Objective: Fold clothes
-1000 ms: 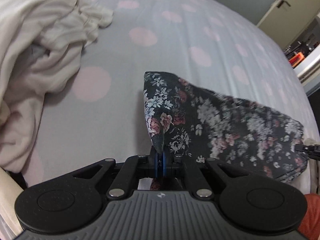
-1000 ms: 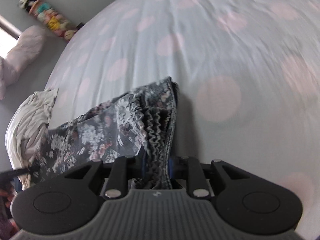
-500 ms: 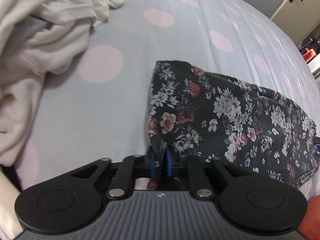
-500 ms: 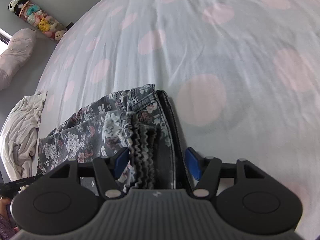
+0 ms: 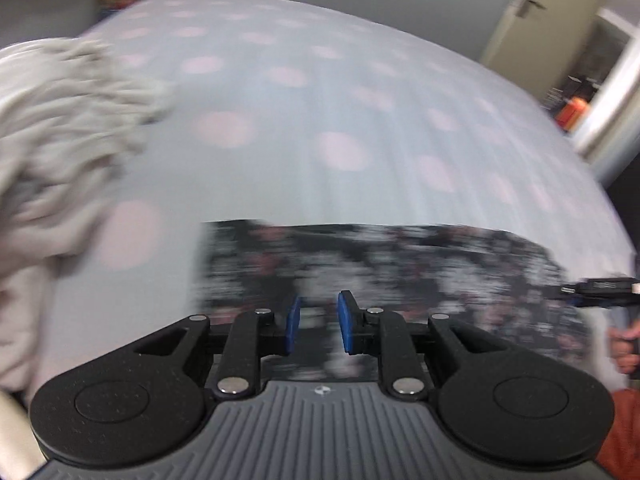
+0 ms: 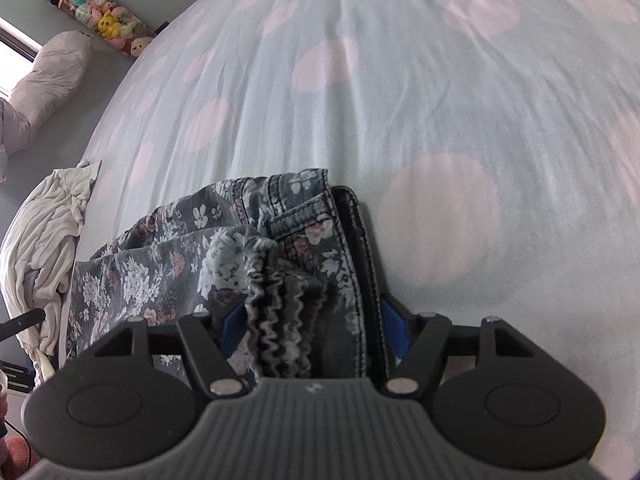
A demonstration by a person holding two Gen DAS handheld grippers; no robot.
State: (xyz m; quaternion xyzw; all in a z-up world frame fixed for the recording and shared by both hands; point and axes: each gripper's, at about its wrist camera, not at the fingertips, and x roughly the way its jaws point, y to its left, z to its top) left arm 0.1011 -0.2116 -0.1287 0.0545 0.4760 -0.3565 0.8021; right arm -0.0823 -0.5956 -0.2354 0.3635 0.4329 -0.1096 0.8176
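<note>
- Two hand-held grippers work over a bed [image 5: 360, 92] whose pale blue sheet carries soft pink dots.
- Left wrist view: the picture is smeared by motion blur, so fine detail is lost.
- The left gripper [image 5: 318, 324] is released, its blue pads [image 5: 293, 322] parted with a clear gap and nothing between them.
- Just beyond the pads lies the floral garment [image 5: 400, 264], a dark, flat, broad band on the sheet with a straight far edge; its print reads only as blurred white and reddish flecks.
- A cream garment [image 5: 60, 152] is heaped at the left, crumpled and soft, with a ruffled edge.
- At the right edge the tip of the right gripper [image 5: 596, 286] shows, dark and thin, beside the floral cloth; its state cannot be told from here.
- A door [image 5: 532, 20] with a metal handle stands at the upper right.
- Right wrist view: sharp.
- The right gripper [image 6: 314, 322] is spread wide, blue pads [image 6: 394, 322] on either side of the floral garment [image 6: 168, 264]; whether they touch the cloth cannot be told.
- Between them sits the gathered, wavy elastic waistband [image 6: 280, 320] and a stitched, denim-like hem, the layers stacked.
- The rest of the cloth spreads flat to the left on the sheet [image 6: 440, 100], which is lightly creased.
- The cream garment [image 6: 44, 232] lies wrinkled at the bed's left edge.
- Past the bed sit a pale pillow [image 6: 52, 76] and a clear tube of small plush toys [image 6: 96, 16].
</note>
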